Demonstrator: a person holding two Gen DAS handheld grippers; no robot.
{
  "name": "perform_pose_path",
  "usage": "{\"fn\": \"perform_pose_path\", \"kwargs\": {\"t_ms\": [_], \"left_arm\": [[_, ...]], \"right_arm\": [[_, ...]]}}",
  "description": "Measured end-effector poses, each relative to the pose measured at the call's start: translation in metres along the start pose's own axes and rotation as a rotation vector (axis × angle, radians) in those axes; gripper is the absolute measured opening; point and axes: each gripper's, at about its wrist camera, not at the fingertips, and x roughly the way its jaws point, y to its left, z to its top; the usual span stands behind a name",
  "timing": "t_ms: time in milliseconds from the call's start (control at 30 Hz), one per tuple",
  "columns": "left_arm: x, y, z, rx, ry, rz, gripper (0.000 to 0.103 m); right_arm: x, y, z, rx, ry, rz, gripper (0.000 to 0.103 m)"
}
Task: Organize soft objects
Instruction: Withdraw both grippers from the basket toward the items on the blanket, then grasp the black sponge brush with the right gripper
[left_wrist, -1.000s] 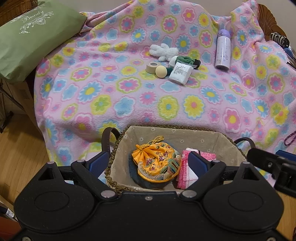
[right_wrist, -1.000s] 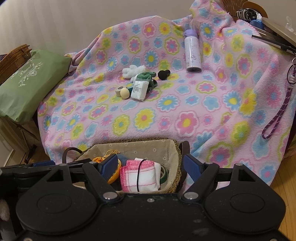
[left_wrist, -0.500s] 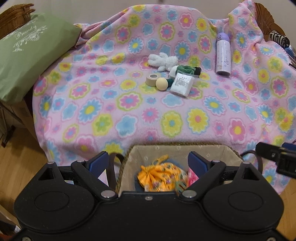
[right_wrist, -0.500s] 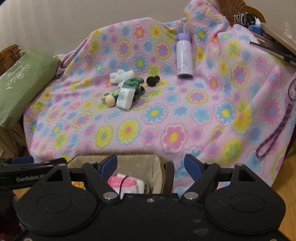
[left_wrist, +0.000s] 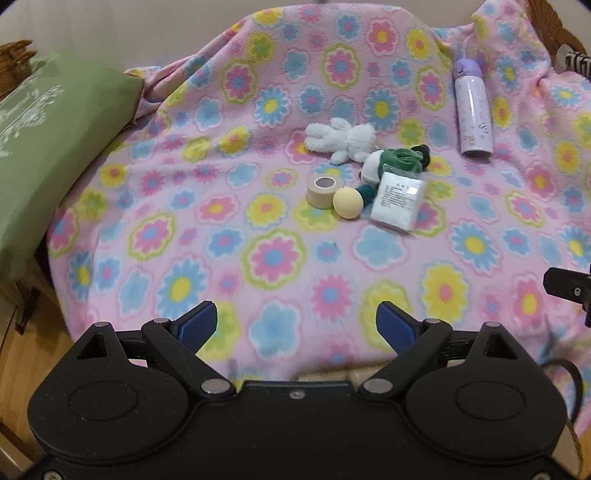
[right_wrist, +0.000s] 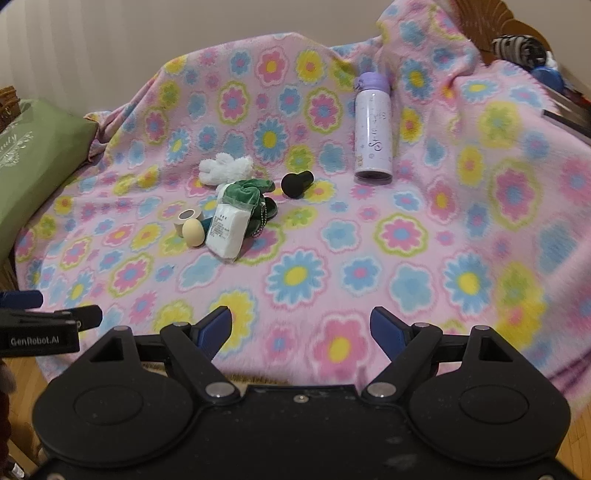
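Two handheld grippers angle down over a flowered pink blanket (left_wrist: 266, 254). The left gripper (left_wrist: 297, 325) has its blue pads spread wide with nothing between them; the right gripper (right_wrist: 301, 328) is also empty, its jaws opening.

Well ahead of both, the soft items lie clustered mid-blanket: a white plush toy (left_wrist: 341, 138), a green velvet pouch (right_wrist: 245, 197), a white packet (left_wrist: 397, 201) leaning on the pouch, a yellow ball (left_wrist: 348, 203) touching a roll of tape (left_wrist: 321, 190). A lilac bottle (right_wrist: 373, 129) stands apart to the right; a green pillow (left_wrist: 48, 155) borders the left edge.
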Motion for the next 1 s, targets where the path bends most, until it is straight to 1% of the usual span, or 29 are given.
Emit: {"fn": "perform_pose_path", "kwargs": {"t_ms": [67, 267, 367, 467, 500, 600, 667, 733, 833, 1000], "left_arm": [[0.011, 0.001, 0.008, 0.005, -0.006, -0.019, 0.090], [0.050, 0.002, 0.029, 0.025, -0.009, -0.033, 0.090], [0.070, 0.004, 0.038, 0.023, -0.010, -0.032, 0.090], [0.088, 0.005, 0.044, 0.033, -0.022, -0.022, 0.090], [0.093, 0.004, 0.045, 0.039, -0.023, -0.020, 0.090], [0.109, 0.004, 0.049, 0.060, -0.036, -0.022, 0.090], [0.117, 0.004, 0.051, 0.072, -0.043, -0.024, 0.090], [0.125, 0.004, 0.053, 0.079, -0.055, -0.030, 0.090], [0.134, 0.004, 0.055, 0.090, -0.067, -0.042, 0.091], [0.149, 0.005, 0.058, 0.085, -0.080, -0.051, 0.092]], "right_arm": [[0.013, 0.000, 0.005, -0.007, 0.002, -0.001, 0.082], [0.057, 0.002, 0.022, -0.028, 0.022, 0.007, 0.083], [0.076, 0.003, 0.031, -0.031, 0.011, 0.001, 0.084], [0.099, -0.001, 0.041, -0.019, -0.011, -0.002, 0.089], [0.106, -0.002, 0.043, -0.016, -0.018, -0.008, 0.092], [0.134, -0.004, 0.054, -0.025, -0.040, -0.048, 0.093], [0.147, -0.006, 0.060, -0.018, -0.057, -0.066, 0.095], [0.161, -0.011, 0.067, 0.007, -0.081, -0.081, 0.100], [0.180, -0.014, 0.078, 0.015, -0.092, -0.107, 0.101], [0.207, -0.012, 0.090, -0.029, -0.131, -0.146, 0.102]]}}
